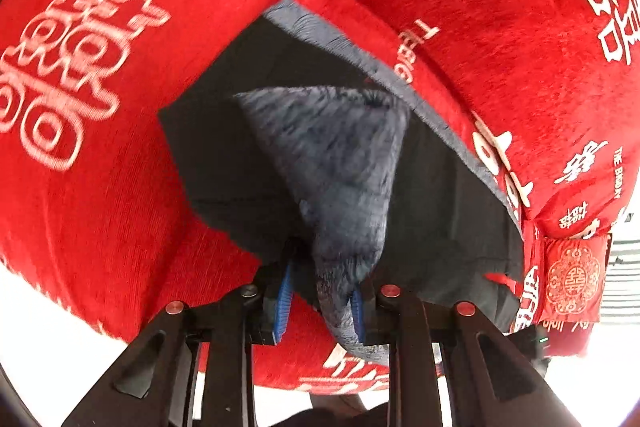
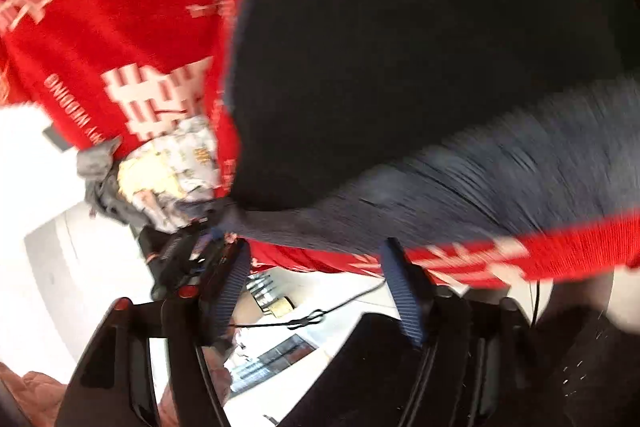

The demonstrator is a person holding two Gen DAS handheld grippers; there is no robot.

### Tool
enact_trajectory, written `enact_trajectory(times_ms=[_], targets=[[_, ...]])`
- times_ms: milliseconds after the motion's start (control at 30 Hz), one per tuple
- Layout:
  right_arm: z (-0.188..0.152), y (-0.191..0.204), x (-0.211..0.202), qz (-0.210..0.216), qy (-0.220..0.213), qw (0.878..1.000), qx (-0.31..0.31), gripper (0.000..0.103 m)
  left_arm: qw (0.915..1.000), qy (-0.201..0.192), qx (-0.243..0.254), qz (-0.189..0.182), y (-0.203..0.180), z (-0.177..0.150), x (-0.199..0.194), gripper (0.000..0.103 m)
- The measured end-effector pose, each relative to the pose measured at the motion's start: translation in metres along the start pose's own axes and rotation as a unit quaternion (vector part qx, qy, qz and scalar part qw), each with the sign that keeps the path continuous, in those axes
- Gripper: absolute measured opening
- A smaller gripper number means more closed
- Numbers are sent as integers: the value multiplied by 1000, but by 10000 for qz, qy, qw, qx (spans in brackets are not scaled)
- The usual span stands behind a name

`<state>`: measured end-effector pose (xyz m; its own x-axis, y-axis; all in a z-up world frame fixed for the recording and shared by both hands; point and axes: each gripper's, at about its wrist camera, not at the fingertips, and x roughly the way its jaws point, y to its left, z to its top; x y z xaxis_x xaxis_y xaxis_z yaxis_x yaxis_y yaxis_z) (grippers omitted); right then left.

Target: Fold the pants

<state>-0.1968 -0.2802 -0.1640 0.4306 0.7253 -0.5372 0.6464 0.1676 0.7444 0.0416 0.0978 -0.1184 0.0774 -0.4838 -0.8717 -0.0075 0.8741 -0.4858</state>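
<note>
On my left wrist feed, the left tongs [image 1: 320, 307] are pinching a bunched fold of the pants [image 1: 340, 167], the grey ribbed fabric squeezed between the blue pads [image 1: 282, 311] and spilling out below them toward the camera. Beyond the grip, the pants open into a dark hollow edged by a grey ribbed band, lifted off the red blanket [image 1: 100, 187] that fills most of the view. That blanket carries white characters and lettering, and a small red embroidered pouch [image 1: 574, 277] lies at its right edge.

On my right wrist feed, everything is smeared by blur. The right tongs [image 2: 316, 291] stand spread, and I see nothing pressed between their blue pads [image 2: 404, 303]; the pants [image 2: 460, 187] hang just beyond the fingertips, dark cloth above and the grey ribbed band sweeping across to the right. The red blanket [image 2: 120, 27] lies to the left, with a crumpled pale patterned cloth [image 2: 172, 171] on it near the other gripper's dark body.
</note>
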Motion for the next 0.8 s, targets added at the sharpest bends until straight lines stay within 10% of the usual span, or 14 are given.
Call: enact_trajectory(times_ms=[433, 500, 800], targets=[[-21, -70, 17, 1296, -1312, 9818, 446, 59, 9952, 753, -585, 208, 71, -52, 44, 25], [-19, -69, 22, 1272, -1321, 9811, 619, 7, 9951, 691, -689, 135, 74, -52, 40, 25], [-3, 40, -40, 828, -1420, 9833, -784, 7, 9991, 86, -417, 3, 37, -18, -17, 25]])
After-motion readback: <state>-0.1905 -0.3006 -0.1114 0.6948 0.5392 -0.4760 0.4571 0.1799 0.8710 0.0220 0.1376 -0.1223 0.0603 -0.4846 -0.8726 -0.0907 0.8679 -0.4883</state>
